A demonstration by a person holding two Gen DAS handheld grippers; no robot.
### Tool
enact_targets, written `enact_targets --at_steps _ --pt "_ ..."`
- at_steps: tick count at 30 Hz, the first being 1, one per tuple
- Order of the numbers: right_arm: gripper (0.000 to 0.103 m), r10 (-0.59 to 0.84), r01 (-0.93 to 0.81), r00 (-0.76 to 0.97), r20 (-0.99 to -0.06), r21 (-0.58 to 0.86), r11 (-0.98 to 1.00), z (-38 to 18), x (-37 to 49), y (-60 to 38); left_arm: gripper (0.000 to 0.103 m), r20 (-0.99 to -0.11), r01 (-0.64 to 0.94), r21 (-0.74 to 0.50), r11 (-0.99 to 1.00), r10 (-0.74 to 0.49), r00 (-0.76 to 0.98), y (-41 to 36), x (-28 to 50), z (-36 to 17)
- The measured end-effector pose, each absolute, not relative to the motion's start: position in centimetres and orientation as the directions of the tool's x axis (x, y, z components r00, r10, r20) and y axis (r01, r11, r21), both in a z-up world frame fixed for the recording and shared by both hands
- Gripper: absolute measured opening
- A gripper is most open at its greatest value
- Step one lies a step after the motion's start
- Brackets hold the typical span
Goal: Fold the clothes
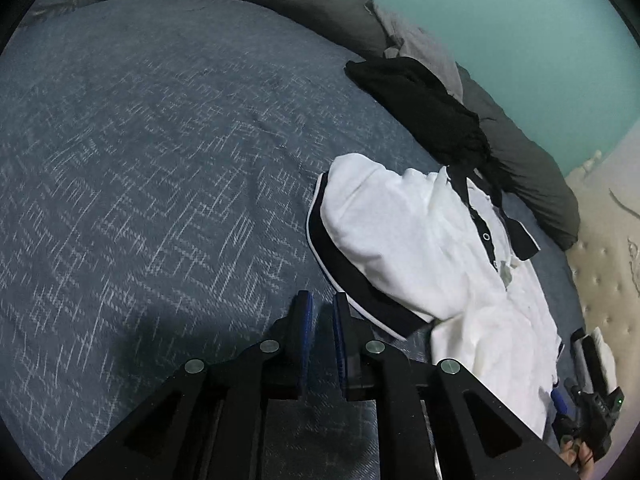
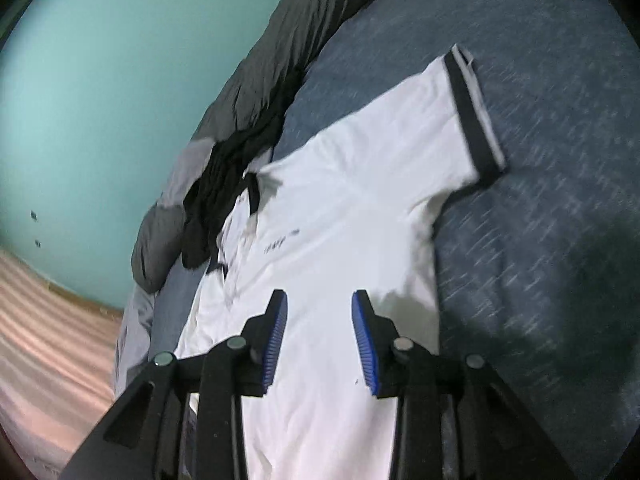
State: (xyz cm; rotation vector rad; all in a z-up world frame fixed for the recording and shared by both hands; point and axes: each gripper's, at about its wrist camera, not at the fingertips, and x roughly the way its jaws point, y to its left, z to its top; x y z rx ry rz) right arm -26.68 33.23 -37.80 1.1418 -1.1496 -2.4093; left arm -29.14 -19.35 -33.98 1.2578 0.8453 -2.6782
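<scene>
1. The white polo shirt (image 2: 340,200) with black trim lies front-up on the blue bed cover (image 1: 160,160), one sleeve (image 1: 360,240) folded in over the chest.
2. A black garment (image 1: 420,108) sits bunched right at its collar, against a grey duvet (image 1: 312,4) along the teal wall (image 1: 520,40).
3. Left tongs (image 1: 320,300) hang over the bedspread just beside the sleeve cuff, only a narrow gap, nothing in it.
4. Right tongs (image 2: 320,300) are spread above the shirt's lower half, pinching nothing.
</scene>
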Motion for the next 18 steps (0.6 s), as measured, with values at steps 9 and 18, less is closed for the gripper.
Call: enact_targets --at_steps 9,18 --pt "0.033 -0.543 -0.063 -0.630 -0.555 0.734 -0.677 -38.7 -27.4 31.4 0.011 -0.728 0.280 -0.445 -0.851 0.162 -0.666 -19.7 -30.4 -34.8" --pt "0.033 -0.552 -0.052 -0.636 -0.539 0.744 -0.666 -39.0 -27.6 31.5 0.011 -0.748 0.271 -0.387 -0.881 0.128 -0.651 -18.5 -33.1 -33.7"
